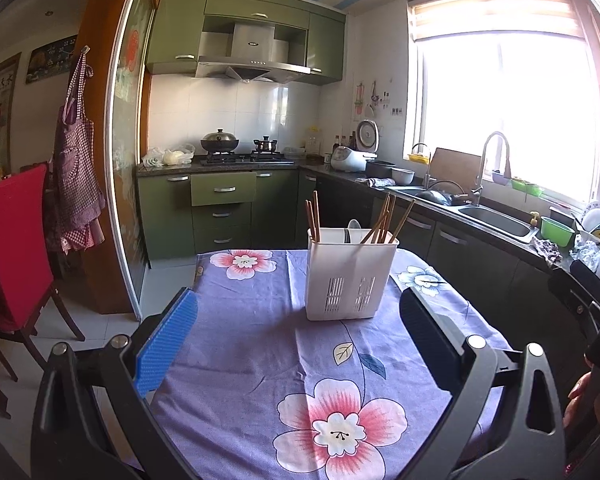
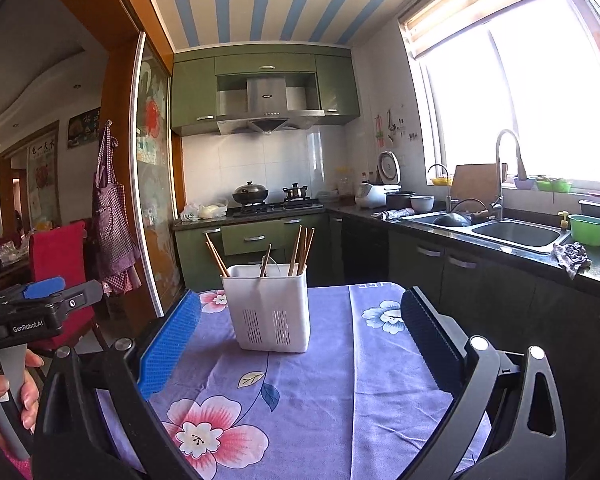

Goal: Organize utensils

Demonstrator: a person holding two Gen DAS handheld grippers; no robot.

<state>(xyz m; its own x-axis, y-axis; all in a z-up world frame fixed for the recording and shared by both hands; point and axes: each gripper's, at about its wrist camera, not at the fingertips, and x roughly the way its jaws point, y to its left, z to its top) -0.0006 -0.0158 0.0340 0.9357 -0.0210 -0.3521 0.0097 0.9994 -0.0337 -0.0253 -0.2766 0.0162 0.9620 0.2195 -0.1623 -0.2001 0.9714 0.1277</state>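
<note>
A white plastic utensil holder (image 1: pixel 350 276) stands upright on the purple floral tablecloth (image 1: pixel 260 360). Several wooden chopsticks (image 1: pixel 314 216) and a white spoon (image 1: pixel 353 227) stick up out of it. My left gripper (image 1: pixel 300 316) is open and empty, held back from the holder, which lies ahead and slightly right. In the right wrist view the holder (image 2: pixel 270 306) with its chopsticks (image 2: pixel 302 250) stands ahead between the open, empty fingers of my right gripper (image 2: pixel 300 316). The left gripper's body (image 2: pixel 32 312) shows at that view's left edge.
A red chair (image 1: pixel 16 240) stands left of the table. A dark counter with a steel sink (image 1: pixel 496 220) and a green bowl (image 1: pixel 556 232) runs along the right. A stove with pots (image 1: pixel 240 152) is at the back wall.
</note>
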